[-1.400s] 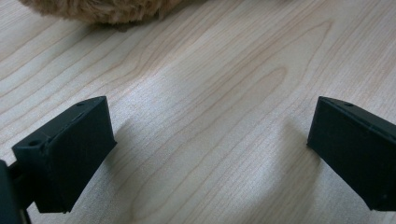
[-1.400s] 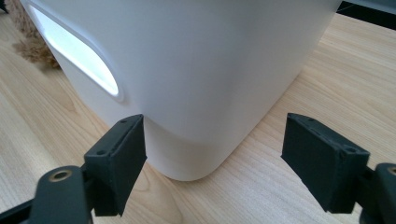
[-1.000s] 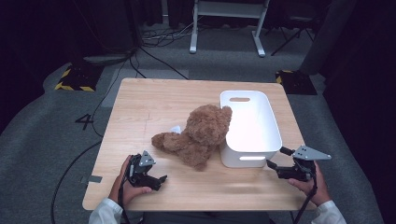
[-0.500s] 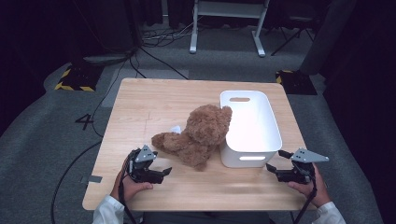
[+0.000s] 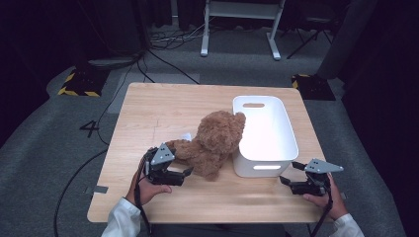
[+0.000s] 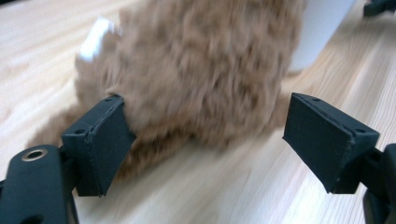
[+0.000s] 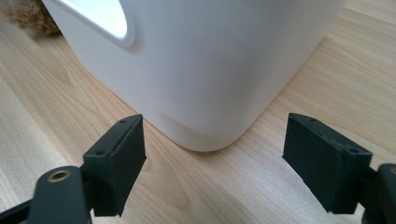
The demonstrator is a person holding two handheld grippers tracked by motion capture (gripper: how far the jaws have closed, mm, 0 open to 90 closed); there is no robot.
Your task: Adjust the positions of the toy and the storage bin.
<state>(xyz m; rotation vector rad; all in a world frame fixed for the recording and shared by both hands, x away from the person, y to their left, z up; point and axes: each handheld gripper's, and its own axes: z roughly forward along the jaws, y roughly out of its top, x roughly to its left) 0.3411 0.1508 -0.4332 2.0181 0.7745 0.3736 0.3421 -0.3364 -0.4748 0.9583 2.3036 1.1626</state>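
Spanning the scene, a pale rectangular wooden table (image 5: 163, 108) is taken as the ground; places are given relative to the white rounded plastic bin (image 5: 267, 131). A brown plush teddy bear (image 5: 212, 143) is seen lying on the table against the bin's left wall, head propped at the rim. The left gripper (image 5: 187, 173) is held just left of the bear, well left of the bin; its jaws have just been closing yet stand apart, the fur between them but not pressed. The right gripper (image 5: 289, 174) is held at the bin's near right corner, jaws apart and empty. The approach to the bear is judged in hand; a further advance and a firm closure on the plush body are called for.
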